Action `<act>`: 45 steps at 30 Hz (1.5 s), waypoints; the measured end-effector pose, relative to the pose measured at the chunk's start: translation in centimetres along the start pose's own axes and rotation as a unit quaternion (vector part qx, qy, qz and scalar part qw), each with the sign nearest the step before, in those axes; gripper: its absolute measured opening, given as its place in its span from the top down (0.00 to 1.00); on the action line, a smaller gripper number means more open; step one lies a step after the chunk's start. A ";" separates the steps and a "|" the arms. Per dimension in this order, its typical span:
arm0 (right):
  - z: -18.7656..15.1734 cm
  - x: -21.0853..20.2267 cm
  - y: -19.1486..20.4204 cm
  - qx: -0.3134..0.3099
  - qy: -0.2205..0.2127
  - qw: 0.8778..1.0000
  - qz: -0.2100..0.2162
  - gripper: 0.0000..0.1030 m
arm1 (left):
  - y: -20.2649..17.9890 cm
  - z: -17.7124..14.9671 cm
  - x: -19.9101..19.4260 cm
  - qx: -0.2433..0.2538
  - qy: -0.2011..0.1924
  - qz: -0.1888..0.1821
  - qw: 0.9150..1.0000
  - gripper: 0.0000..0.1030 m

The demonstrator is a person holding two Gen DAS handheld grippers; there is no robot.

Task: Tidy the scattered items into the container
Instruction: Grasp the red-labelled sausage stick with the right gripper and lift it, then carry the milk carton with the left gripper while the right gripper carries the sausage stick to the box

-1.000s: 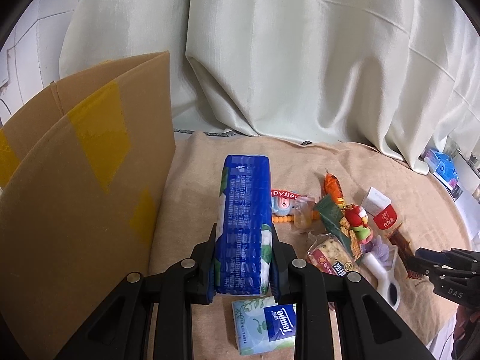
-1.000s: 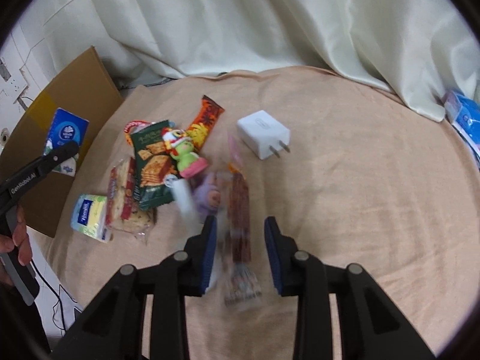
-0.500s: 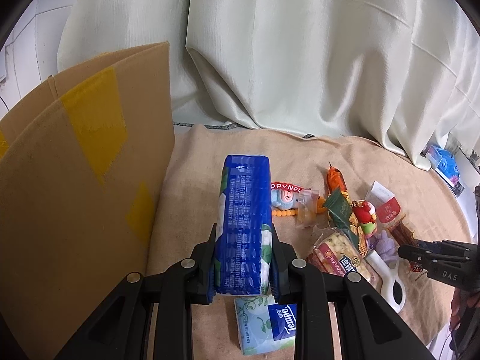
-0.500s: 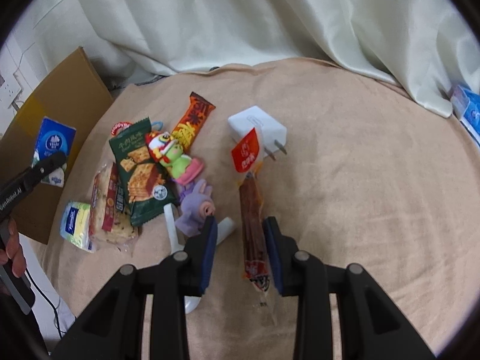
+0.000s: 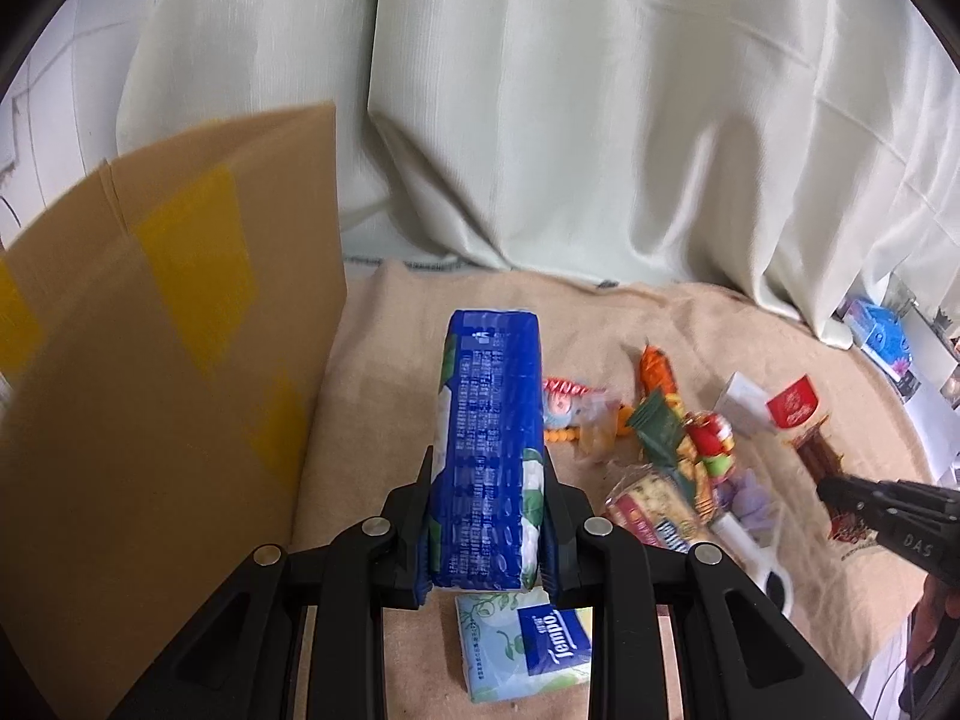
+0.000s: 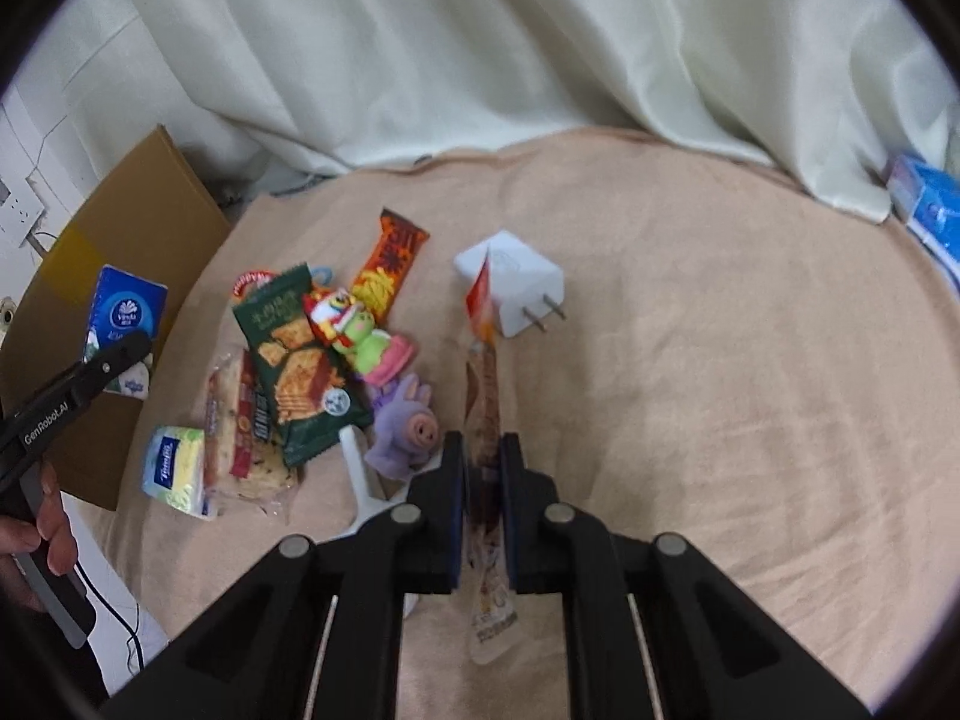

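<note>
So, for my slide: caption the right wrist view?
Right claw shut on a long snack stick beside scattered items.

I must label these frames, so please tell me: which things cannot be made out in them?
- Cardboard box interior: both views, its own flap hides it.
- Blue tissue pack front: left view, only its side shows.
- Snack stick label: right view, blurred, partly between the jaws.
- White tool: mostly under toys.

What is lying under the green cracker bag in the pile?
In the right wrist view, the green cracker bag overlaps a clear-wrapped cracker pack at its left and a white handle at its lower edge. Anything beneath the bag's middle is covered.
</note>
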State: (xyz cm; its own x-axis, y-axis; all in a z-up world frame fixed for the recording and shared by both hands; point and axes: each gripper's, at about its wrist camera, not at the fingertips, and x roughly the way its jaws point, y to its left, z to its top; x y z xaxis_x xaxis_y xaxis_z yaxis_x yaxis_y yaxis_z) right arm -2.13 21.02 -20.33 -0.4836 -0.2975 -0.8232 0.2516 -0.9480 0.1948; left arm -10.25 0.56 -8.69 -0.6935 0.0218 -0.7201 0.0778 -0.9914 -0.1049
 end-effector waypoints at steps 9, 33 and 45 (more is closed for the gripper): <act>1.4 -6.6 2.9 -0.025 -0.084 0.996 -0.005 0.87 | -0.4 1.1 -4.6 0.006 -0.038 0.005 0.999 0.74; 6.4 -14.2 12.8 -0.077 -0.187 0.979 0.022 0.87 | 6.5 7.4 -18.5 0.000 -0.172 0.060 0.983 0.74; 11.5 -11.9 26.3 -0.146 -0.196 0.963 0.117 0.87 | 17.2 8.2 -20.1 -0.047 -0.168 0.132 0.976 0.74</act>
State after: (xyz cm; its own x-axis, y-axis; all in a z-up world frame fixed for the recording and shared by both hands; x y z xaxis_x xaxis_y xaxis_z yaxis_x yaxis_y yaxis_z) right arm 0.60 -1.64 0.70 -0.6499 -0.5728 -0.4996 0.5892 -0.7949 0.1447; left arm -0.84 -18.00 9.65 -0.8356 -0.2911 -0.4659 0.3390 -0.9406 -0.0203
